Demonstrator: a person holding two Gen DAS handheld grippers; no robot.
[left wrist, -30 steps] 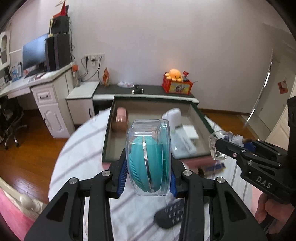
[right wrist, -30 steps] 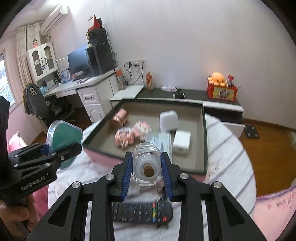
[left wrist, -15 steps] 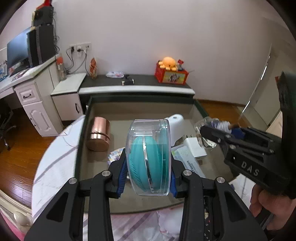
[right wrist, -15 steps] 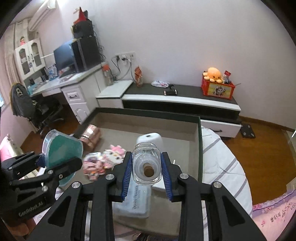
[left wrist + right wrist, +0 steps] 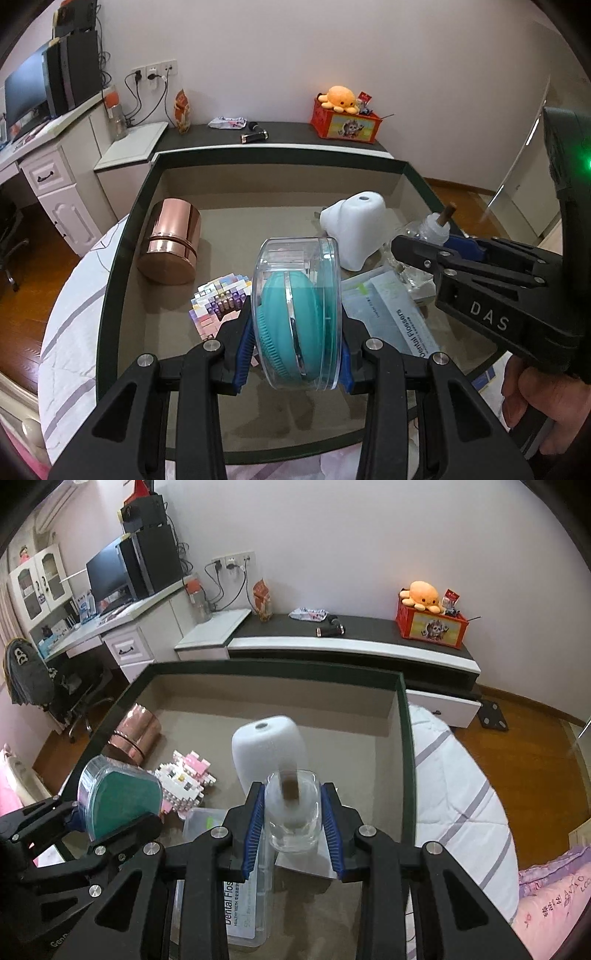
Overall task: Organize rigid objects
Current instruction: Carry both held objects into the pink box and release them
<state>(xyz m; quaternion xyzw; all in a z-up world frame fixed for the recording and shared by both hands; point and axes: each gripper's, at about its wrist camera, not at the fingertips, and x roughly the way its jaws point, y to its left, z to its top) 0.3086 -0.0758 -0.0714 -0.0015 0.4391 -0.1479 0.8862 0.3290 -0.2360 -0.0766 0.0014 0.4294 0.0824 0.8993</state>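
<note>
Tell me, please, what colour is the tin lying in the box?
Shiny rose-gold copper tin, clearest in the left wrist view.

Both tools have come forward and down over the tray [image 5: 122, 254], which now fills the lower frame. The remote has dropped out of view, and the right tool's [image 5: 291, 814] bottle [image 5: 293, 812] has tilted.

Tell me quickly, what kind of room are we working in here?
Most likely a bedroom at home: striped bedding under the storage tray, a computer desk with monitor, and a plush octopus on the low cabinet.
</note>
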